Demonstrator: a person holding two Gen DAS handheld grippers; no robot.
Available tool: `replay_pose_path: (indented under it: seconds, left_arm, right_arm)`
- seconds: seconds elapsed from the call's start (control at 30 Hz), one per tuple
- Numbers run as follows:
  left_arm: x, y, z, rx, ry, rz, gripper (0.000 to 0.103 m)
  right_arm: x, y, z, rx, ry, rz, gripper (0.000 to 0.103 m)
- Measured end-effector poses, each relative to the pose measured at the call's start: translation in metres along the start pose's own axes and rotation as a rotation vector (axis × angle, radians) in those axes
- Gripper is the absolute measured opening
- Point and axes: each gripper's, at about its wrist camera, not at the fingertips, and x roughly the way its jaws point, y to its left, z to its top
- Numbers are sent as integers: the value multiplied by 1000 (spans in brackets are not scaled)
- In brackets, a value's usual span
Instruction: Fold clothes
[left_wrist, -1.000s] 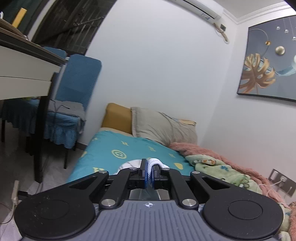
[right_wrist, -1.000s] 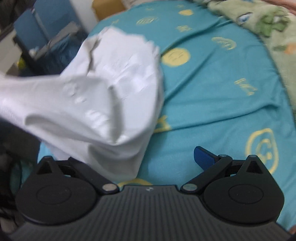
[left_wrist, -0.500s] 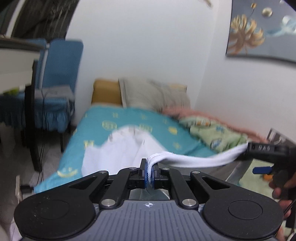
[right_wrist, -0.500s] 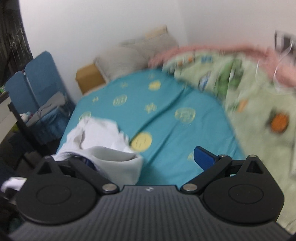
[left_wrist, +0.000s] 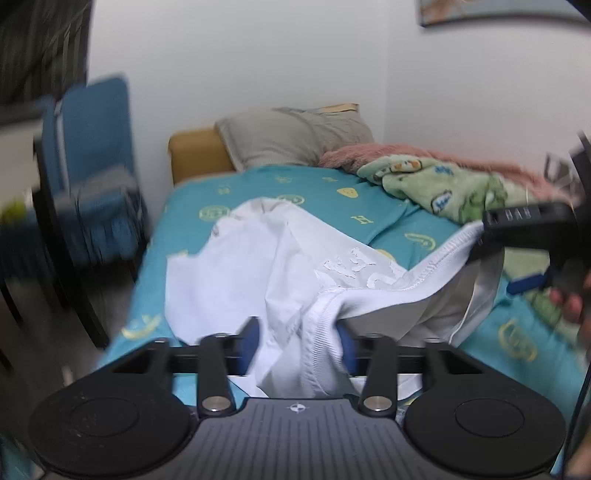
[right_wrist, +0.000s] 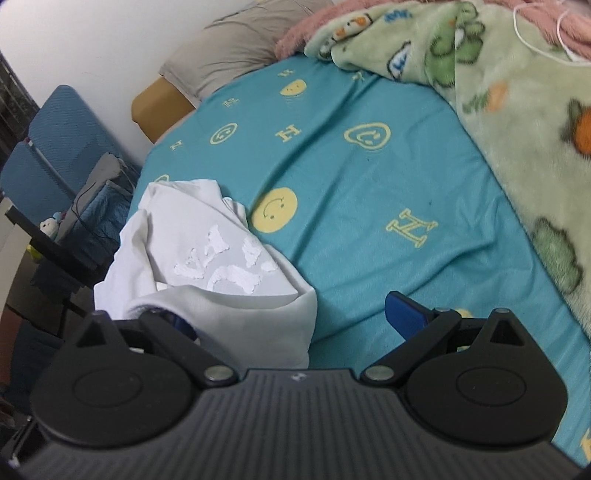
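White shirt (left_wrist: 266, 266) heaped on bed (right_wrist: 369, 177), collar between spread fingers of left tool (left_wrist: 295, 343). Right tool (right_wrist: 288, 314) wide apart, hem draped over one finger. Risk: ungripped cloth slips, bunches.

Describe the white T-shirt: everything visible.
The white T-shirt looks like soft knit cotton, with a ribbed collar and a raised, cracked white print. It is crumpled and unfolded, partly lying on the teal bed sheet near the bed's edge. Its collar end is bunched between the spread fingers of the left tool. A stitched hem runs up to the right tool, whose fingers are also wide apart, with cloth draped over one of them.
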Motion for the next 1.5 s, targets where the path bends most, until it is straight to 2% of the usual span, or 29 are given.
replay_pose_path:
  seconds: [0.03, 0.13, 0.2, 0.33, 0.53, 0.73, 0.9, 1.17, 1.33, 1.5]
  left_arm:
    - [-1, -7, -2, 51, -3, 10, 69]
    - [-3, -29, -10, 204, -4, 13, 78]
    - [-2, -44, -18, 306, 1, -2, 80]
    - [14, -64, -24, 444, 7, 52, 81]
    - [54, -82, -12, 527, -1, 146, 82]
    - [78, -74, 1, 448, -13, 243, 83]
    - [75, -49, 12, 298, -29, 308, 83]
    - [47, -14, 12, 110, -38, 370, 83]
    - [25, -5, 9, 41, -49, 394, 83]
    - [4, 0, 12, -37, -95, 436, 83]
  right_arm:
    - [1, 0, 0, 3, 4, 2, 101]
    - [0, -5, 0, 20, 1, 4, 101]
    - [0, -9, 0, 40, 6, 7, 101]
    - [1, -10, 0, 47, 15, 24, 101]
    - [-1, -7, -2, 27, 12, 30, 101]
    - [3, -6, -6, 3, 25, 15, 101]
    - [4, -3, -8, -17, 20, 5, 101]
    - [1, 4, -10, -60, 5, -5, 101]
    - [-1, 12, -15, -121, -5, -29, 101]
    - [3, 22, -23, -209, 1, -66, 101]
